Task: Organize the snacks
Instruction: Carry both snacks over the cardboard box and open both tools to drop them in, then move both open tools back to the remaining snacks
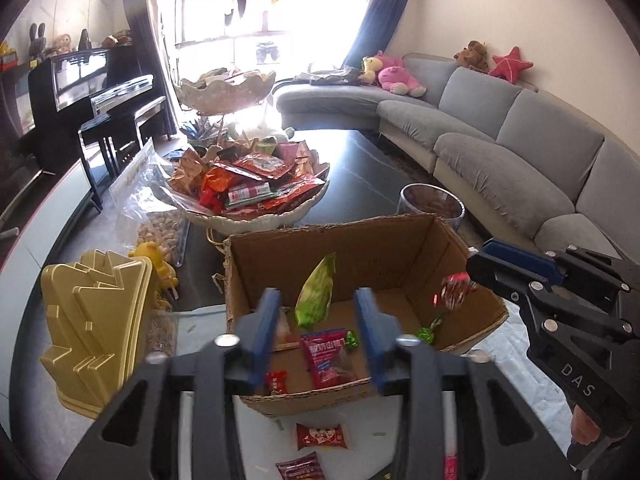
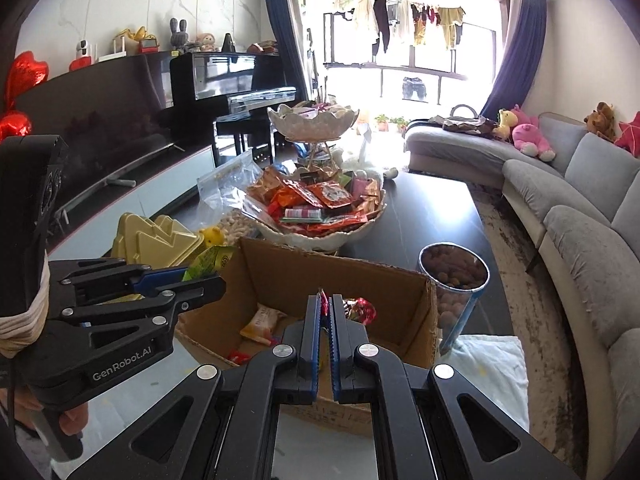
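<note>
A cardboard box (image 1: 400, 240) stands open in front of me on the dark table, with several small snacks on its floor, among them a pink-red packet (image 1: 328, 356). My left gripper (image 1: 317, 308) is open over the near side of the box. A green snack packet (image 1: 320, 280) stands tilted between its blue pads, and neither pad touches it. My right gripper (image 2: 326, 300) reaches over the box (image 2: 320, 276) from the right and is shut on the twisted end of a red wrapped candy (image 1: 454, 290), which hangs from its tips. Two more red packets (image 1: 320, 436) lie outside the box, close to me.
Behind the box stands a white tiered bowl (image 1: 240, 220) heaped with snack packets. Stacked gold trays (image 1: 92, 320) and a clear bag of nuts (image 1: 160, 232) are to the left. A clear canister of brown balls (image 2: 454, 276) is to the right, a white cloth (image 2: 488, 364) beside it, and a grey sofa beyond.
</note>
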